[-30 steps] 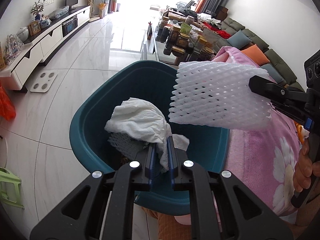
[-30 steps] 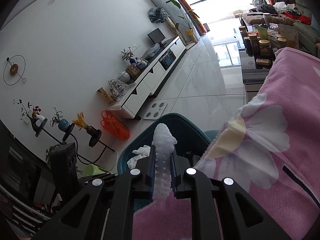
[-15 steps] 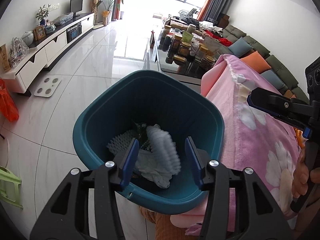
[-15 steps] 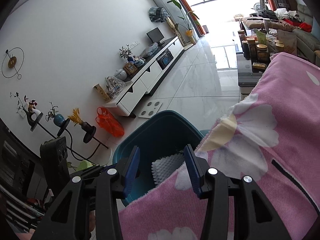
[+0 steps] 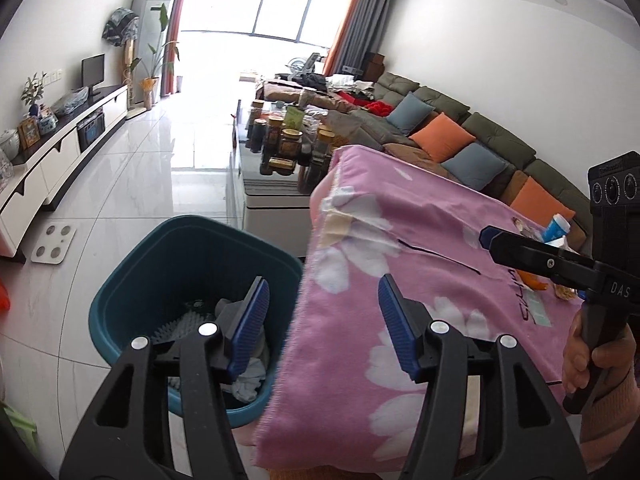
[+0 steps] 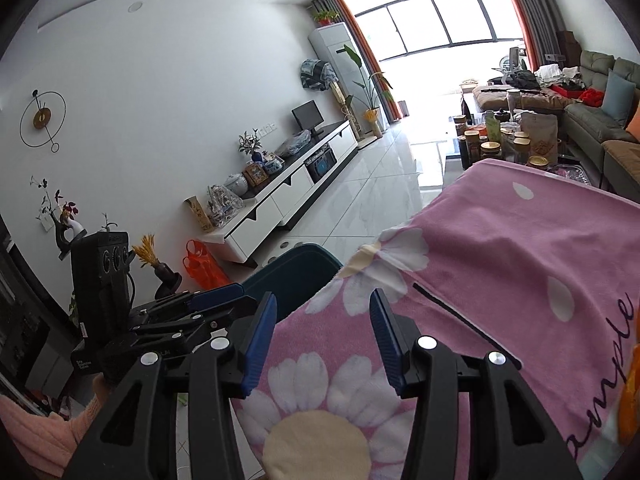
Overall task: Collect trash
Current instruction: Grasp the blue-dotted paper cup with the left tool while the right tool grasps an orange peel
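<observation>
A teal trash bin [image 5: 188,256] stands on the floor beside the table with the pink flowered cloth [image 5: 420,264]. Inside it lie a white foam net [image 5: 182,326] and crumpled white tissue [image 5: 250,380]. My left gripper [image 5: 322,322] is open and empty, above the bin's right rim and the cloth's edge. My right gripper [image 6: 322,338] is open and empty over the cloth [image 6: 500,264]; the bin's rim [image 6: 296,270] shows just beyond it. The right gripper also shows at the right of the left wrist view [image 5: 486,236]. More trash [image 5: 554,232] lies on the far right of the cloth.
A low coffee table with several jars [image 5: 280,148] stands behind the bin. A sofa with cushions [image 5: 460,140] runs along the right wall. A white TV cabinet [image 6: 288,192] lines the left wall, with an orange bag [image 6: 202,264] and a white scale [image 5: 52,238] on the floor.
Both grippers opened and dropped their loads into the bin: the left the white tissue, the right the foam net. Both then lifted and swung right over the pink cloth.
</observation>
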The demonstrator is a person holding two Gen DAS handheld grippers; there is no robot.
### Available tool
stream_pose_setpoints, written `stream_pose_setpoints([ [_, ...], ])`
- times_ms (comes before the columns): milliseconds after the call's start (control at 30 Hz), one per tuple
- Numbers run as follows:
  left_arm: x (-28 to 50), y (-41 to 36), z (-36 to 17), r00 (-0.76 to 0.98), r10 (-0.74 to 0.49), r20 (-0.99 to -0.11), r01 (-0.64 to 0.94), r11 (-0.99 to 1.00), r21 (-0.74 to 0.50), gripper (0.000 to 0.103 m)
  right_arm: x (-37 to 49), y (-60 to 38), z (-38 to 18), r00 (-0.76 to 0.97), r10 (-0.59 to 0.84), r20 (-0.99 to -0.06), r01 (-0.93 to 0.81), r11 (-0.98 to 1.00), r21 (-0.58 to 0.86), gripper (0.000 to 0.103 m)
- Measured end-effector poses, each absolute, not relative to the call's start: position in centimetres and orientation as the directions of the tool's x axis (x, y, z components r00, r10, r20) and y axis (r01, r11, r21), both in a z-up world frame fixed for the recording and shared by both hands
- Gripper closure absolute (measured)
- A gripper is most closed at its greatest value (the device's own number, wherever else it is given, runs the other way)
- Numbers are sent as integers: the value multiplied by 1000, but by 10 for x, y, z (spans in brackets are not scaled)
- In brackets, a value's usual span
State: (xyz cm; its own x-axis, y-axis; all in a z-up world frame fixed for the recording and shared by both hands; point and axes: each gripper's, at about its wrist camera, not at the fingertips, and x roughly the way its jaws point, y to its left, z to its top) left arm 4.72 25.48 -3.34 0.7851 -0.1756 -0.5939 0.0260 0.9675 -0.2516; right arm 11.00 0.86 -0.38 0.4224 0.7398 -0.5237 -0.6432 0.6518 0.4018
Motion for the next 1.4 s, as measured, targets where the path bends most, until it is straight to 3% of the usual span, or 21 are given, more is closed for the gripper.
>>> stream_pose_setpoints([
  [567, 91, 71, -28, 664, -470, -581, 443, 874, -202, 44, 70, -169, -12, 681, 546, -489, -367, 831, 418, 57],
  [867, 112, -7, -24, 608, -534, -588, 572, 808, -142, 44, 68, -230, -22, 755, 454, -474, -244, 864, 440, 57],
  [1400, 162, -87, -28, 557, -592, -583, 723, 691, -10, 46, 67, -268, -42, 761, 444, -473, -187, 849, 495, 57],
])
